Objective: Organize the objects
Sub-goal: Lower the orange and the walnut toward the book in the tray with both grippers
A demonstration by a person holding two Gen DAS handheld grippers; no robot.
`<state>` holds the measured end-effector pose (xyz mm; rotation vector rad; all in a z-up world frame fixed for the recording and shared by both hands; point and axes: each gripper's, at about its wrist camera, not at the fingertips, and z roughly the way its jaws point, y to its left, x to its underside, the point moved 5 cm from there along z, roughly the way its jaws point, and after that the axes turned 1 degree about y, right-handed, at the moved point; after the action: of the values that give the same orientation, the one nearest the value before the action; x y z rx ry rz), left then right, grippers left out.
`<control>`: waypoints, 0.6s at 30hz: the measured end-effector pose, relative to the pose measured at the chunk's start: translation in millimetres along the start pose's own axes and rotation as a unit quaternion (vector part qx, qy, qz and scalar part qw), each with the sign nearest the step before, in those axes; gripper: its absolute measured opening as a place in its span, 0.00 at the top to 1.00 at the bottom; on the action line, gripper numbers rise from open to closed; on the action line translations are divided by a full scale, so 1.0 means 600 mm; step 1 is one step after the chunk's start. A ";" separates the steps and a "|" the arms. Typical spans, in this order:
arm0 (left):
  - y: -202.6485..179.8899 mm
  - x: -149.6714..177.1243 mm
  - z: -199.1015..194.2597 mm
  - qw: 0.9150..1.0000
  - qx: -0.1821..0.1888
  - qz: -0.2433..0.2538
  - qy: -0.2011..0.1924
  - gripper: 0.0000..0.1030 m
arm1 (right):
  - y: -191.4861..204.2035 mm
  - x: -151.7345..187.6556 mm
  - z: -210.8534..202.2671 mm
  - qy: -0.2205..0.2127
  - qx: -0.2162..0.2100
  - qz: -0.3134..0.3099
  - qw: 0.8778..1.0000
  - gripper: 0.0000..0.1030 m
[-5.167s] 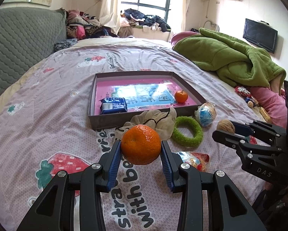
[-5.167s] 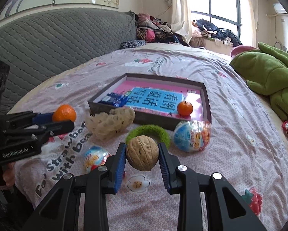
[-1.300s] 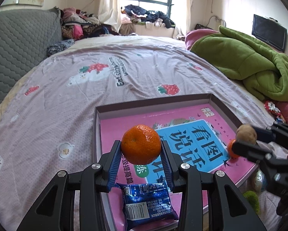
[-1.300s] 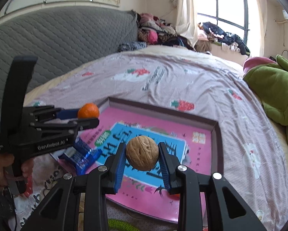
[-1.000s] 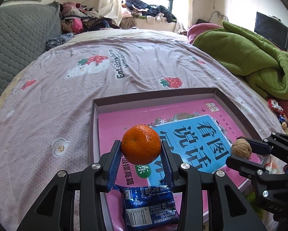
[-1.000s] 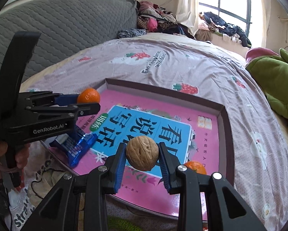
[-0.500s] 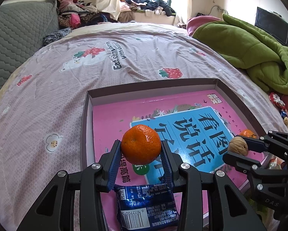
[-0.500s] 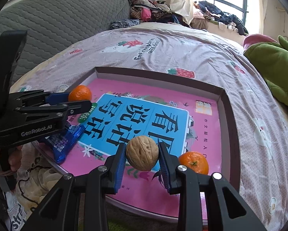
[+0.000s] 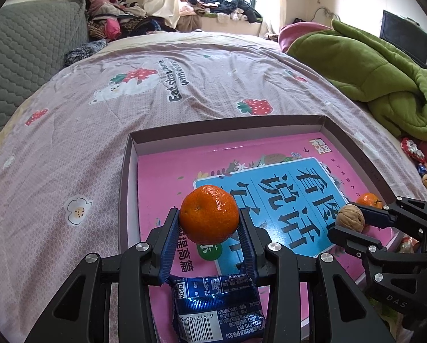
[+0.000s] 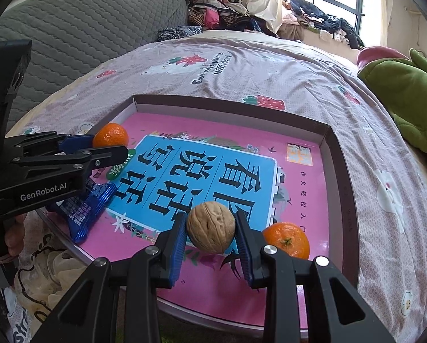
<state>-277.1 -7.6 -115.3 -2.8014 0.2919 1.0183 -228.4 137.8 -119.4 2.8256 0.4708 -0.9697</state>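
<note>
My left gripper [image 9: 210, 223] is shut on an orange mandarin [image 9: 209, 214], held over the near left part of the shallow box [image 9: 127, 165] with the pink and blue printed bottom. My right gripper [image 10: 211, 230] is shut on a walnut [image 10: 211, 227] above the box's near right part; from the left wrist view the walnut [image 9: 351, 221] shows at the right. A second mandarin [image 10: 287, 243] lies in the box just right of the walnut. A blue snack packet [image 9: 217, 308] lies in the box under the left gripper. In the right wrist view the left gripper [image 10: 110, 145] holds its mandarin [image 10: 110, 135].
The box [image 10: 339, 171] rests on a pink strawberry-print bedsheet [image 9: 70, 131]. A green blanket [image 9: 384, 80] is heaped at the right, a grey quilted headboard [image 10: 84, 28] at the left. A cream scrunchie [image 10: 42, 280] lies outside the box's near left corner. A hand [image 10: 10, 237] grips the left tool.
Both grippers have come slightly lower and nearer over the box since a second ago, each still holding its item. The second mandarin has come into view beside the walnut.
</note>
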 end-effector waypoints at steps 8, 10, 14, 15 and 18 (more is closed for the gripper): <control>0.000 0.003 0.008 1.000 -0.003 0.000 0.009 0.60 | 0.000 -0.001 0.005 0.000 0.000 0.000 1.000 0.67; 0.000 0.004 0.011 1.000 -0.002 -0.001 0.011 0.60 | 0.000 -0.002 0.005 0.000 0.001 -0.001 1.000 0.67; -0.002 0.009 0.018 1.000 -0.003 0.001 0.021 0.60 | -0.001 -0.001 0.004 0.000 0.002 -0.001 1.000 0.67; -0.002 0.011 0.020 1.000 -0.002 0.001 0.024 0.60 | -0.001 -0.002 0.004 0.000 0.001 -0.001 1.000 0.67; -0.002 0.013 0.025 1.000 -0.002 0.001 0.028 0.60 | -0.001 -0.001 0.005 0.002 0.003 -0.002 1.000 0.67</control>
<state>-279.9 -4.2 -131.7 -2.8368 0.3011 0.9422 -230.9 137.5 -121.1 2.8322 0.4765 -0.9688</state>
